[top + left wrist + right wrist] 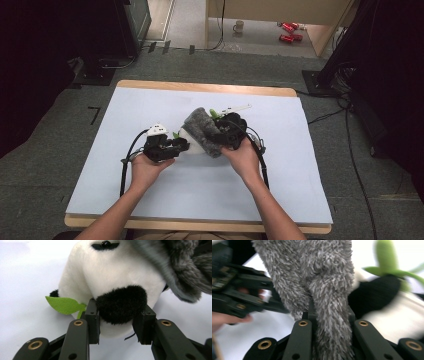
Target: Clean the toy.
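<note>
A white-and-black panda plush (192, 143) lies mid-table with a grey fuzzy cloth (202, 127) draped over it. My left gripper (182, 146) is shut on the panda's black furry limb (121, 303), its pads pressing both sides (120, 325). A green felt leaf (65, 305) sticks out beside that limb, under the panda's white body (112, 267). My right gripper (220, 131) is shut on a fold of the grey cloth (312, 272), which bunches between its jaws (329, 315). Behind the cloth are the left gripper (239, 302), the panda's black part (374, 293) and a green leaf (387, 257).
A pale mat (150, 200) covers the wooden table (200, 87). Cables trail from both grippers across the mat. On the floor beyond the far edge stand a mug (239, 26) and red cans (289, 31); dark equipment flanks both sides.
</note>
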